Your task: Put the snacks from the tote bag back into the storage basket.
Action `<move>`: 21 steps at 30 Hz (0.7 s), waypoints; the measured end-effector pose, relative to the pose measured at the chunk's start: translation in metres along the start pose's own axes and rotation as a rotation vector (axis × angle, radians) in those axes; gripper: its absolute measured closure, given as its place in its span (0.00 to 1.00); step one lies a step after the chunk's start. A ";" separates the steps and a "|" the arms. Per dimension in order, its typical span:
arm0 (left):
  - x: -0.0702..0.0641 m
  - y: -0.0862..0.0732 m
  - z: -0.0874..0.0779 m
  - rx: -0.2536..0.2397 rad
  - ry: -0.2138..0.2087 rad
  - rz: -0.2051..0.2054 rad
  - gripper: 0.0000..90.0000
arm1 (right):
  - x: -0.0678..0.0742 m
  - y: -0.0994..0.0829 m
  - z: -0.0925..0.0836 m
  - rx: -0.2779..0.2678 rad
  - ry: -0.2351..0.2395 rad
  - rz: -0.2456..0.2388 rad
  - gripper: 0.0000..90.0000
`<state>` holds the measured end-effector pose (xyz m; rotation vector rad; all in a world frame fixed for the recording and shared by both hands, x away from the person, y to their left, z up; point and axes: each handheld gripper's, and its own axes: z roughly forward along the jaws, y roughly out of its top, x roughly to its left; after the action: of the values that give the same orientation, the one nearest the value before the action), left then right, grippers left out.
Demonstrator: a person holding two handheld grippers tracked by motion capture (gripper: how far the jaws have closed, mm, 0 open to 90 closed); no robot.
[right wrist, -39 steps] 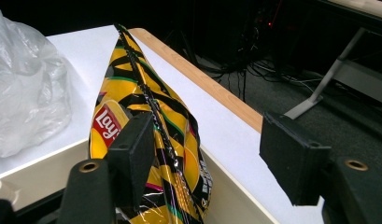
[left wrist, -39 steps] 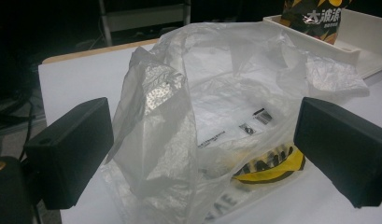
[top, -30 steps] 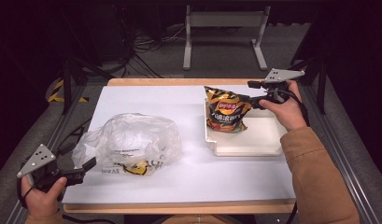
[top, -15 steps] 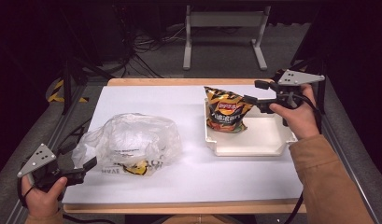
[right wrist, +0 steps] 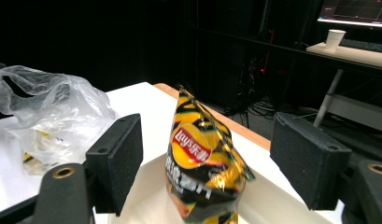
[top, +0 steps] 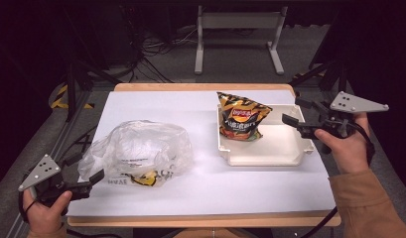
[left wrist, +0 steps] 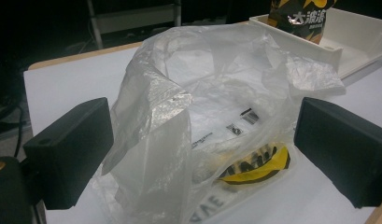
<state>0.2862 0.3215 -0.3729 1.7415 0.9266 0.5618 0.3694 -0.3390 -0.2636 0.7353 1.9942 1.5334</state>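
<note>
Change since earlier: the right gripper (top: 295, 114) has been drawn back toward the right edge of the high view, its jaws just opening; the chip bag (top: 240, 117) is left free.
Right jaws: spread apart, nothing pressed.
Left gripper (top: 94, 179): lower left, jaws apart, the plastic bag (top: 138, 151) between them, not squeezed.
Chip bag: upright in the white tray (top: 262, 156), right of centre.
Step judged: release finished; the withdrawal is best kept clear of the tray wall so the bag is not tipped.
</note>
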 end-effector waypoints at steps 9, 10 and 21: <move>-0.002 -0.001 -0.001 -0.002 -0.035 0.016 0.06 | 0.008 -0.026 -0.028 -0.021 0.038 -0.001 0.28; -0.002 -0.001 -0.001 0.000 -0.036 0.018 0.06 | 0.009 -0.031 -0.030 -0.020 0.039 0.004 0.27; -0.004 -0.003 -0.001 -0.010 -0.058 0.024 0.06 | 0.019 -0.070 -0.031 0.006 -0.009 0.036 0.20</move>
<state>0.2826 0.3192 -0.3749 1.7535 0.8619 0.5277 0.3271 -0.3626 -0.3254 0.7827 1.9894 1.5424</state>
